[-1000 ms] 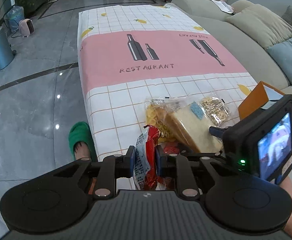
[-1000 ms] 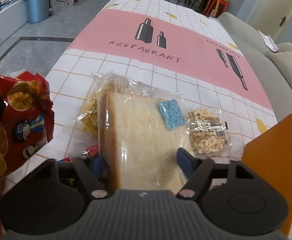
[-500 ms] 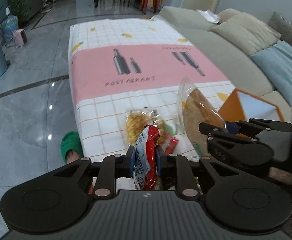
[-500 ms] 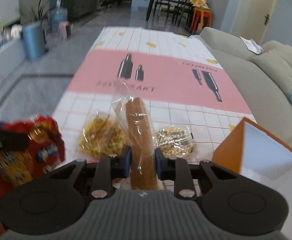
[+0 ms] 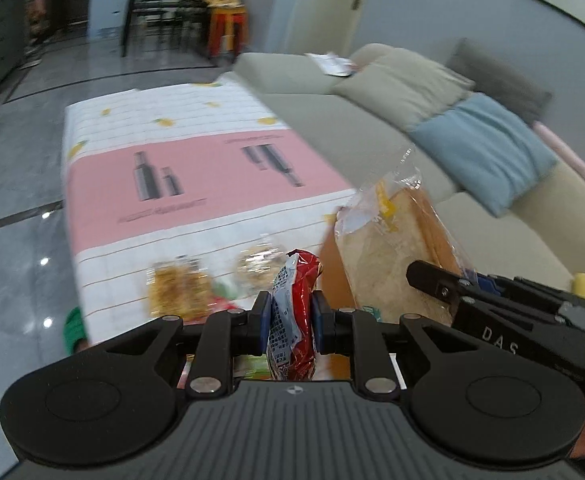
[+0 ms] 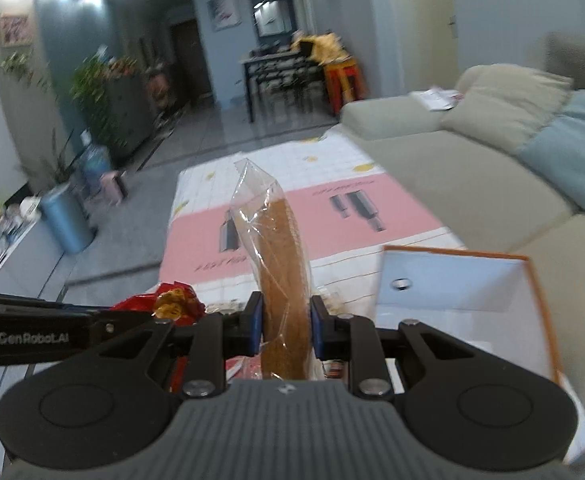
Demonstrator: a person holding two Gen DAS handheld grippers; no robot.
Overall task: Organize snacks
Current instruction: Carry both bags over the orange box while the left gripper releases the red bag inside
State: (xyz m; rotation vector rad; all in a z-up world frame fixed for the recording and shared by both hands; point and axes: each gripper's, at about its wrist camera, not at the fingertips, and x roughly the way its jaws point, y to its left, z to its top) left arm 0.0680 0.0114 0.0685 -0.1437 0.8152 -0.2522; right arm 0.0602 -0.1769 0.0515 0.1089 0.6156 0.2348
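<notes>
Your left tongs [image 5: 291,317] are clamped on the red snack packet [image 5: 294,312], your right tongs [image 6: 284,327] on the bagged bread [image 6: 282,264]; both are up off the table [image 5: 196,184], likely bound for the orange box [image 6: 464,280] just right of the bread. Bread stands edge-on, brown crust, clear wrap bunched on top.

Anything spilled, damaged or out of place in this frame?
Nothing is spilled or torn. The bagged bread is pinched at its lower end by the right gripper and stands on edge, so it may get squashed. The left gripper clamps the red snack packet.
</notes>
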